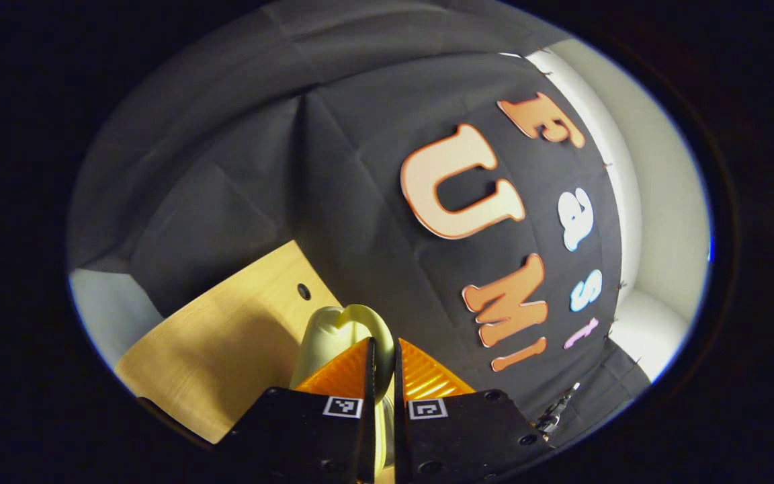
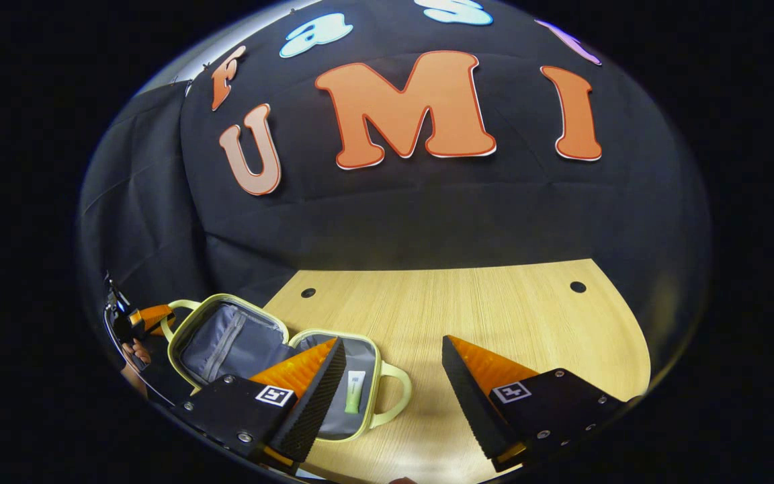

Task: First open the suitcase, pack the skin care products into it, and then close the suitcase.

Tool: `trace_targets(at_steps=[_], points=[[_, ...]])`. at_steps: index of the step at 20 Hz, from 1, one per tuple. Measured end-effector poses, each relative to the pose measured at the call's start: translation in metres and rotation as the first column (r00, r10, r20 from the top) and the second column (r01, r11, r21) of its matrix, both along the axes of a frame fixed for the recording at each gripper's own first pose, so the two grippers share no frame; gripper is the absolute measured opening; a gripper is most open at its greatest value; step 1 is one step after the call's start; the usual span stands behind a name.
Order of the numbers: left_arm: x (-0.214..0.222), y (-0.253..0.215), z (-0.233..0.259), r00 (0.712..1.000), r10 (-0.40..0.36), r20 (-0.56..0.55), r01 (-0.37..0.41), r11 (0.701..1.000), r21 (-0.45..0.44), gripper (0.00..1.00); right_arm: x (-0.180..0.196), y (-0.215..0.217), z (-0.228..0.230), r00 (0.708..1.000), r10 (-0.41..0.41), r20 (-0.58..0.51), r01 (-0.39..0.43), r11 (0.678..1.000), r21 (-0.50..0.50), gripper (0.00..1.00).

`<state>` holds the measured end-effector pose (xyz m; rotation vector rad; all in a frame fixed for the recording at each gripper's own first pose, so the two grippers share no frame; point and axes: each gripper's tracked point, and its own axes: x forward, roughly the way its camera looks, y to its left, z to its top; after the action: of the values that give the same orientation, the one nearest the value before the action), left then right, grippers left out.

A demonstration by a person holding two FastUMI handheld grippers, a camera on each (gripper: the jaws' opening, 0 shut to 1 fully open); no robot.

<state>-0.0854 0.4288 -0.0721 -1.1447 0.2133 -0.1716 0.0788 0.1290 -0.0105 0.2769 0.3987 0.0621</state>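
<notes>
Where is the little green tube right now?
In the right gripper view, the green tube lies inside the open suitcase, in the half nearest the table middle, just past the right gripper's left finger.

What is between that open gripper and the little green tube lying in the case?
Nothing visible blocks it. The right gripper hangs open just above the tube, which lies in the open suitcase on the table.

Matt wood table (image 2: 494, 316), grey cloth suitcase lining (image 2: 226, 343).
</notes>
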Motion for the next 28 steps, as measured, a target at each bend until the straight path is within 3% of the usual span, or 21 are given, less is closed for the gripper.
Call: trace_targets(at_steps=[4,11,17,21,25,26,28], points=[[0.011,-0.086,0.077,0.995,-0.083,0.057,0.076,0.989,0.124,0.11,-0.011,-0.027,-0.001,0.999,0.041,0.029,-0.042,0.998,0.041,0.92],[0.020,-0.250,0.120,0.974,-0.219,0.061,0.201,0.955,0.218,0.11,-0.047,-0.083,-0.013,0.994,0.067,0.089,-0.068,0.998,0.015,0.92],[0.037,-0.353,0.104,0.959,-0.284,-0.019,0.280,0.931,0.236,0.11,-0.072,-0.140,-0.032,0.995,0.045,0.084,-0.047,0.999,0.027,0.93],[0.045,-0.406,0.081,0.943,-0.320,-0.090,0.332,0.913,0.235,0.11,-0.083,-0.155,-0.041,0.996,0.040,0.081,-0.043,0.999,0.028,0.93],[0.045,-0.464,0.037,0.902,-0.371,-0.222,0.424,0.860,0.283,0.11,-0.091,-0.155,-0.048,0.996,0.044,0.073,-0.047,0.998,0.033,0.93],[0.045,-0.472,0.029,0.898,-0.359,-0.253,0.423,0.862,0.280,0.11,-0.092,-0.156,-0.050,0.997,0.041,0.072,-0.043,0.998,0.036,0.93],[0.058,-0.479,0.021,0.907,-0.310,-0.284,0.378,0.897,0.228,0.12,-0.094,-0.156,-0.050,0.997,0.033,0.076,-0.036,0.999,0.038,0.93]])
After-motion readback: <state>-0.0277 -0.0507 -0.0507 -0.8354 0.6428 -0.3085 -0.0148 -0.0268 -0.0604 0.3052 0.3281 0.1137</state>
